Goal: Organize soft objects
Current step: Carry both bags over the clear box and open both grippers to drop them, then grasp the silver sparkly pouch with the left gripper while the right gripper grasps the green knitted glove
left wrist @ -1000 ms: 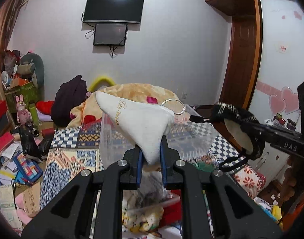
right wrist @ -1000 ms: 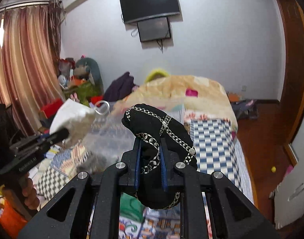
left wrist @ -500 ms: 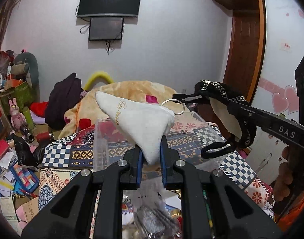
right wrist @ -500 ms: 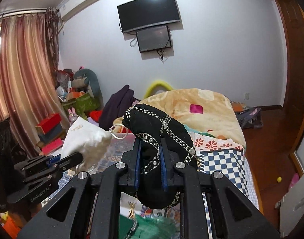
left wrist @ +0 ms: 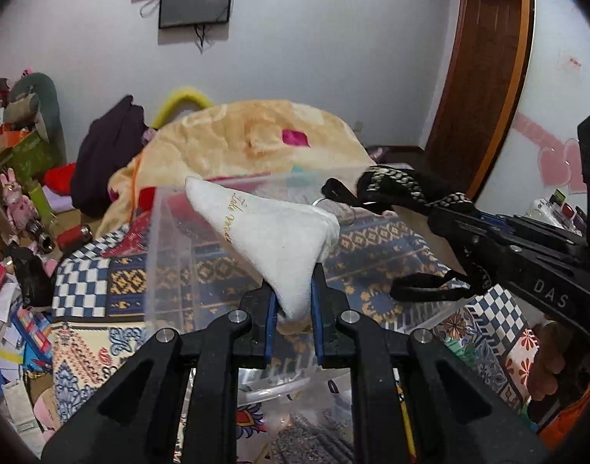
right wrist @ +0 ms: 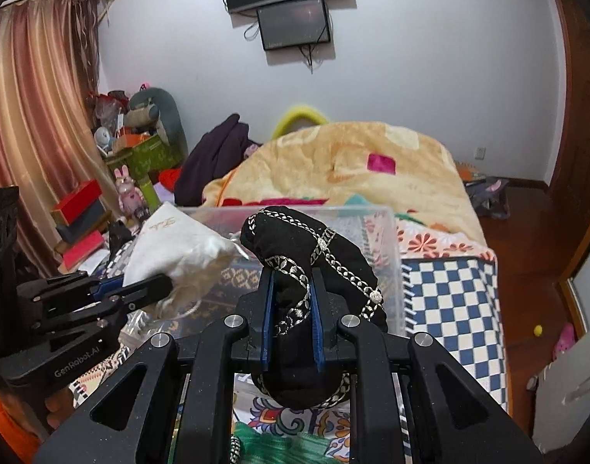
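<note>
My left gripper (left wrist: pixel 292 301) is shut on a white drawstring pouch (left wrist: pixel 269 236) with gold lettering and holds it over a clear plastic bin (left wrist: pixel 171 255) on the bed. The pouch also shows in the right wrist view (right wrist: pixel 175 255). My right gripper (right wrist: pixel 291 309) is shut on a black embroidered cloth piece (right wrist: pixel 314 266) and holds it above the same bin (right wrist: pixel 391 270). In the left wrist view the right gripper (left wrist: pixel 442 208) holds the black cloth (left wrist: pixel 395 189) to the right of the pouch, over the bin's far right part.
The bed has a patterned checkered cover (left wrist: pixel 86 286) and an orange blanket (left wrist: pixel 256 135) heaped behind the bin. Toys, boxes and clutter (left wrist: pixel 20 232) fill the floor at the left. A wooden door (left wrist: pixel 484 77) stands at the right. Green fabric (right wrist: pixel 271 448) lies below the right gripper.
Both grippers have tilted down and moved forward over the clear bin, each still holding its item. The black cloth has come closer to the white pouch.
</note>
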`<action>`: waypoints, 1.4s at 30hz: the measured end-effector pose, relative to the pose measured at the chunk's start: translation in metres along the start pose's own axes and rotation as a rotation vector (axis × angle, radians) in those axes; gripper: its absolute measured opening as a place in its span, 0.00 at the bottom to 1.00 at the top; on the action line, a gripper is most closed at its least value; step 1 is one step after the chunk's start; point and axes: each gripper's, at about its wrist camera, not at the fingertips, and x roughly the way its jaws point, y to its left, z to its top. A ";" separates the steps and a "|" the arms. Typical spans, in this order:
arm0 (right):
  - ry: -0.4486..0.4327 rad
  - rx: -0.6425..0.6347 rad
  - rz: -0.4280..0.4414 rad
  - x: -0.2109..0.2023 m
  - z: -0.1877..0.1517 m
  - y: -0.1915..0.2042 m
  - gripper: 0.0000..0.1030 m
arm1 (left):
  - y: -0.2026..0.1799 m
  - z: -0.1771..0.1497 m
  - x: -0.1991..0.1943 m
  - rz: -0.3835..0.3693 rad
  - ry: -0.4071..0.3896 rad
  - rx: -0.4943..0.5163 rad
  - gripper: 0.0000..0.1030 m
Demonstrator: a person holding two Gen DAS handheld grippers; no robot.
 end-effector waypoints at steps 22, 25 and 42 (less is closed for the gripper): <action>0.047 -0.153 -0.065 -0.006 -0.009 0.019 0.42 | -0.006 -0.007 -0.016 -0.016 -0.001 0.015 0.33; 0.030 -0.169 -0.069 -0.014 -0.010 0.022 0.46 | -0.007 -0.008 -0.032 -0.025 -0.039 0.013 0.38; -0.057 -0.119 -0.006 -0.060 -0.028 0.019 0.78 | -0.009 -0.034 -0.095 -0.025 -0.162 0.016 0.69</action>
